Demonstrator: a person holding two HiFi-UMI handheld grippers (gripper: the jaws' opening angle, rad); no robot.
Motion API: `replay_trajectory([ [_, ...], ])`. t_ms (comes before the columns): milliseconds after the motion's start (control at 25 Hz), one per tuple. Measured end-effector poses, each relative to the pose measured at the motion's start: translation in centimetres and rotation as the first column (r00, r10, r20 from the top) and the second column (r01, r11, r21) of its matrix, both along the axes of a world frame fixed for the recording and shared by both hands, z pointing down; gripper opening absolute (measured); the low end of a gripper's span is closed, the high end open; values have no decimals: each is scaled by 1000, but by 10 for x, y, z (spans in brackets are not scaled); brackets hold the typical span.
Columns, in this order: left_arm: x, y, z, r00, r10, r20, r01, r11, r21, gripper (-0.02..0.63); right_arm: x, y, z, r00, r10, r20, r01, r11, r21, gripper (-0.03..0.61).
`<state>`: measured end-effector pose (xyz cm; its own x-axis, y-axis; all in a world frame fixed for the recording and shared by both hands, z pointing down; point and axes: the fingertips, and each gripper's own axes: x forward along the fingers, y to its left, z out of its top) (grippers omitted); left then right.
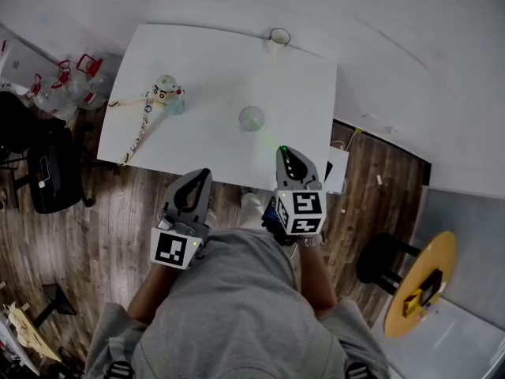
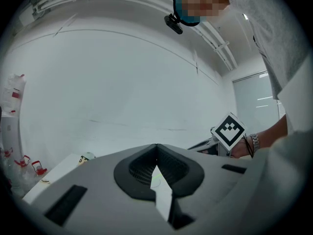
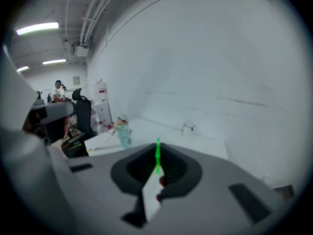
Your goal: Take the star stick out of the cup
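Observation:
My right gripper [image 1: 286, 155] hovers over the near edge of the white table [image 1: 205, 54]. In the right gripper view its jaws are shut on a thin bright green stick [image 3: 157, 155] that pokes up past the fingertips; the star end is not visible. A clear round cup [image 1: 251, 118] stands on the table just ahead and left of that gripper, apart from the stick. My left gripper [image 1: 197, 181] sits lower, off the table's near edge, with its jaws closed together and nothing in them.
A small bottle [image 1: 167, 93] with a lanyard lies at the table's left. A second cup [image 1: 278, 36] stands at the far edge, by the wall. Left of the table are a black chair [image 1: 49, 168] and bags; a round yellow stool [image 1: 422, 283] is at the right.

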<state>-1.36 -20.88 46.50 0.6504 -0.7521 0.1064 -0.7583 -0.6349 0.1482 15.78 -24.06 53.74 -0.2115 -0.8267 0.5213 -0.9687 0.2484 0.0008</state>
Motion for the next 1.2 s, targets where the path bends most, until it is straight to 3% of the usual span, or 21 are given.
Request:
replay_trajectory([
  [520, -5, 10, -6, 985, 170, -9, -169, 984, 46, 31, -7, 48, -43, 987, 162, 3, -161, 980, 116, 44],
  [1200, -28, 15, -17, 973, 231, -15, -228, 969, 92, 31, -31, 88, -56, 965, 253, 66, -261, 952, 162, 44],
])
